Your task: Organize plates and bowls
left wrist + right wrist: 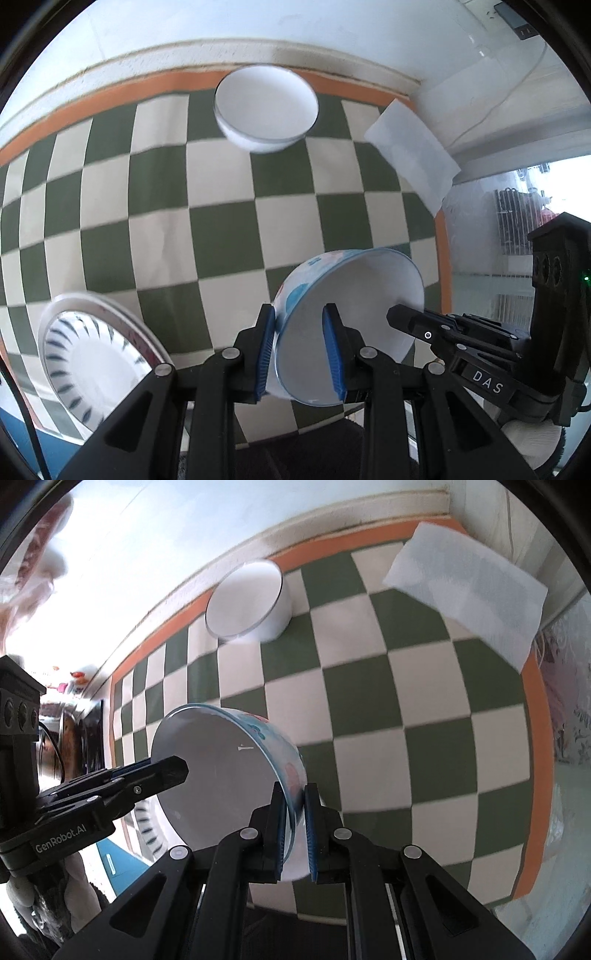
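A white bowl with blue and red patterns [354, 306] is held tilted above the checked cloth by both grippers. My left gripper [301, 325] has its blue pads on either side of the near rim, with a gap showing to the inner pad. My right gripper [295, 801] is shut on the opposite rim of the patterned bowl [218, 775]; its finger reaches into the bowl in the left wrist view [410, 323]. A plain white bowl [266, 109] stands at the far edge, also in the right wrist view [245, 600]. A stack of plates with dark dashes [92, 365] lies at the lower left.
A folded white napkin [413, 151] lies at the far right corner of the green and cream checked cloth [207, 229] with an orange border; it also shows in the right wrist view [469, 590]. A white wall runs behind. A window area is to the right.
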